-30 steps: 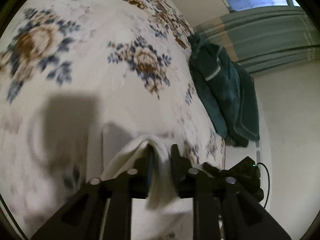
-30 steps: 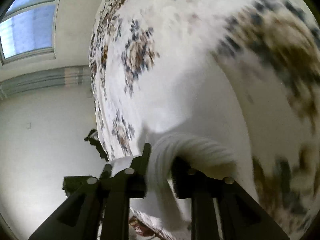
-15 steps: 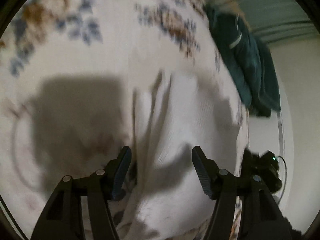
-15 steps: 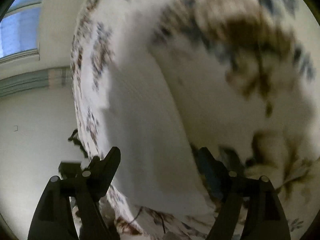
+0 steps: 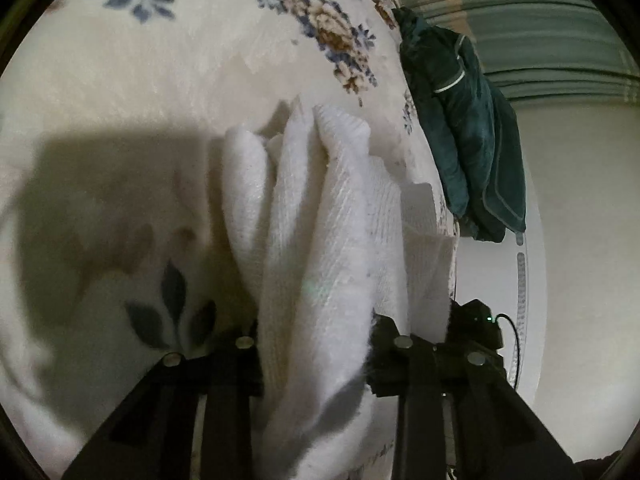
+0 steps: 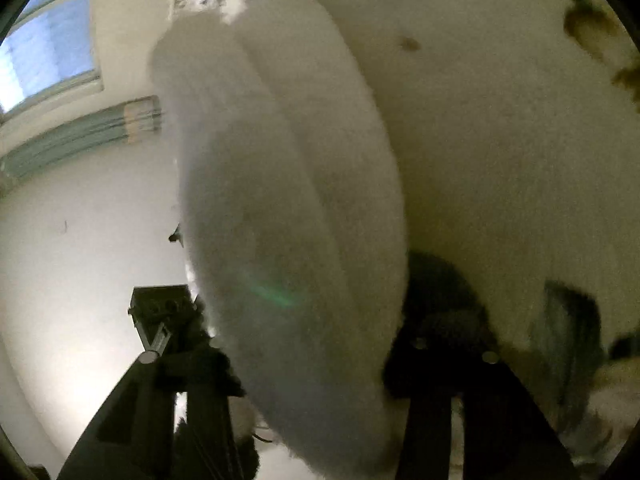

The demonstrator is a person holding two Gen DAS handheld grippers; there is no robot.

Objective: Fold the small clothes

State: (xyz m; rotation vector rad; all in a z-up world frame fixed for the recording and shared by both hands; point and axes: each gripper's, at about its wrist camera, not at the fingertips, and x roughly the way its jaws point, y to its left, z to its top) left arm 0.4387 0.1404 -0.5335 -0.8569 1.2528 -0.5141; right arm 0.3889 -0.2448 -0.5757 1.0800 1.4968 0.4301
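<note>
A small white knitted garment (image 5: 320, 200) lies bunched in long folds on the floral bed cover (image 5: 120, 80). My left gripper (image 5: 316, 332) has its jaws closing, and the folds fill the gap between them, pressed by both fingers. In the right wrist view the same white garment (image 6: 280, 160) looms large and blurred. My right gripper (image 6: 312, 344) is also closing its jaws, with a thick roll of the cloth squeezed between its fingers. Both grippers point down at the bed.
A dark green garment (image 5: 460, 120) lies heaped at the bed's far edge. A black device (image 5: 476, 320) with a green light and a cable sits beside the bed. Green curtains (image 5: 540, 20) and a window (image 6: 40, 52) are beyond, with a white wall around them.
A second ago both grippers held the cloth raised. Then they opened wide over it as it lay on the bed. Now both have sunk lower and closed onto the bunched folds.
</note>
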